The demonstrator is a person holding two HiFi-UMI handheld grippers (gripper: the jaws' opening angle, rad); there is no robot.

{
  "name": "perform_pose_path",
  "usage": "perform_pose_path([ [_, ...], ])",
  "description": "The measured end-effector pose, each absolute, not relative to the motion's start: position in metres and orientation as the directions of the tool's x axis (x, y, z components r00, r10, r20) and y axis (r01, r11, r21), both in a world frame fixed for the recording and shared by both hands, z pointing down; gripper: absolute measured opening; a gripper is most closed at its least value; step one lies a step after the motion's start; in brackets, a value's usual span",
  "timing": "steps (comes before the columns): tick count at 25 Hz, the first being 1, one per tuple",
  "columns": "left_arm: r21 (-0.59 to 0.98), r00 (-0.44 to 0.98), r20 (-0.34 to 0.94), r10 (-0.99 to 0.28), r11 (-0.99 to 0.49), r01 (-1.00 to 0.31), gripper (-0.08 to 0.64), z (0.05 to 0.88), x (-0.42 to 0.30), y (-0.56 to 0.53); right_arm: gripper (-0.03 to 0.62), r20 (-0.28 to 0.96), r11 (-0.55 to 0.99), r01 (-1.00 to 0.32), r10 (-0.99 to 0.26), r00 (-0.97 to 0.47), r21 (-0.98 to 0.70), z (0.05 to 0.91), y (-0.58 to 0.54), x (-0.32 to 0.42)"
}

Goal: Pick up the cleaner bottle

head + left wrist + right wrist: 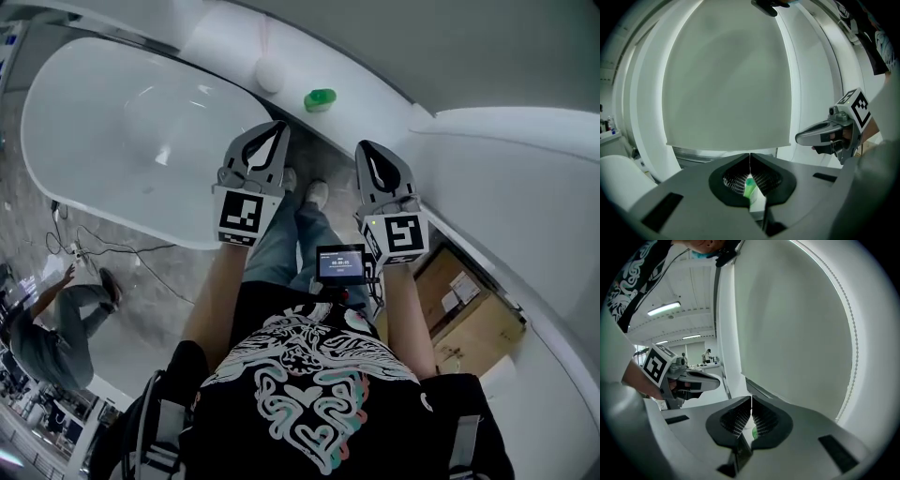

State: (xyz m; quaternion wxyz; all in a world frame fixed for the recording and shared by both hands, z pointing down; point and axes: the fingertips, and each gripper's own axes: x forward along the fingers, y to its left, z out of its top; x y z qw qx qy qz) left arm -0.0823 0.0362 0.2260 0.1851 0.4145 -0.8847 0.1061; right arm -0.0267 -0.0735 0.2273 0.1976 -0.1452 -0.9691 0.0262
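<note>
The cleaner bottle (320, 99), white with a green cap, stands on the white ledge (356, 66) beyond the bathtub's end. Both grippers hang side by side in the air short of it, pointing toward it. My left gripper (275, 128) is shut with nothing between its jaws. So is my right gripper (367, 148). In the left gripper view the bottle (750, 188) shows low through the gap behind the shut jaws of the left gripper (750, 157), and the right gripper (800, 138) is at the right. In the right gripper view only a green sliver of the bottle (753, 432) shows behind the right gripper (751, 399).
A large white bathtub (84, 141) fills the left. A white round object (270, 73) sits on the ledge left of the bottle. Cardboard boxes (469, 314) lie on the floor at the right. A person (52, 328) crouches at lower left near cables (94, 248).
</note>
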Motion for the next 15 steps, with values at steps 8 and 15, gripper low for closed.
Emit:
perform_pose_path([
  [8,-0.007,-0.586,0.413,-0.697,0.641,-0.768,0.018,0.263,-0.094,0.045,0.029,0.384,0.956,0.276,0.293,-0.876,-0.099,0.262,-0.058,-0.044],
  [15,0.003,-0.611,0.346,-0.712,0.652,-0.758,0.018,0.283,-0.117,0.054,0.029,0.395,0.962,0.262,0.269,-0.878,-0.075,0.3,-0.058,-0.049],
])
